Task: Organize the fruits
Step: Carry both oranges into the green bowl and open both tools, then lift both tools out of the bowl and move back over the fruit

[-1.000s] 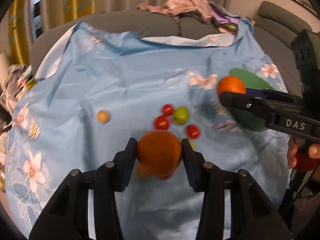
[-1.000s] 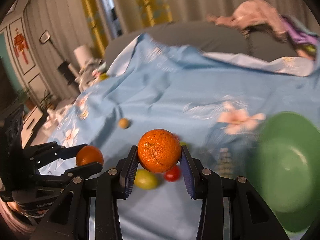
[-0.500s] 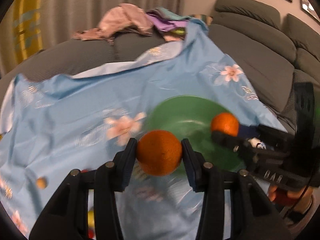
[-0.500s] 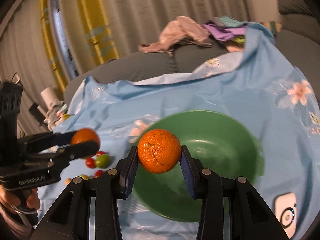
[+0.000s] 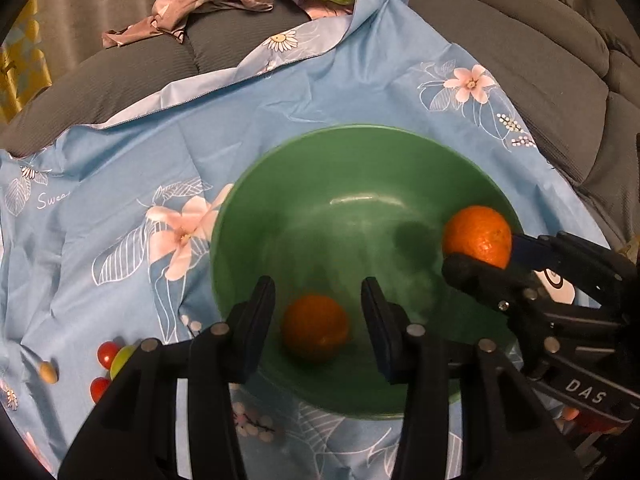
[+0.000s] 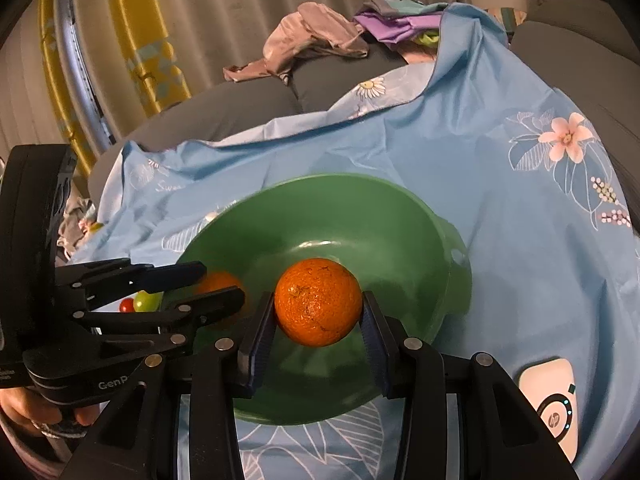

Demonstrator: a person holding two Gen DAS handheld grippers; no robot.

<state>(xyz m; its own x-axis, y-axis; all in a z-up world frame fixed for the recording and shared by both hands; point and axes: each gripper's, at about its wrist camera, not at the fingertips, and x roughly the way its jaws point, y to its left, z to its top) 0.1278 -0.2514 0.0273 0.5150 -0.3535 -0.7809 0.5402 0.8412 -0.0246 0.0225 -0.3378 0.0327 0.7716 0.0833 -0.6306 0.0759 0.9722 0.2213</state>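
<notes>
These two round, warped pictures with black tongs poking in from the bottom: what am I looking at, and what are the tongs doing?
No robot here: a person holds a two-finger grabber in each hand, each carrying a wide-angle camera that looks along its fingers. One picture comes from the left gripper, the other from the right gripper. A blue flowered cloth covers a sofa, with a green bowl on it. The left gripper's jaws stand apart, and a blurred orange sits in the bowl between them. The right gripper is closed on a second orange above the bowl. Small red and green fruits lie on the cloth, a white device nearby.
</notes>
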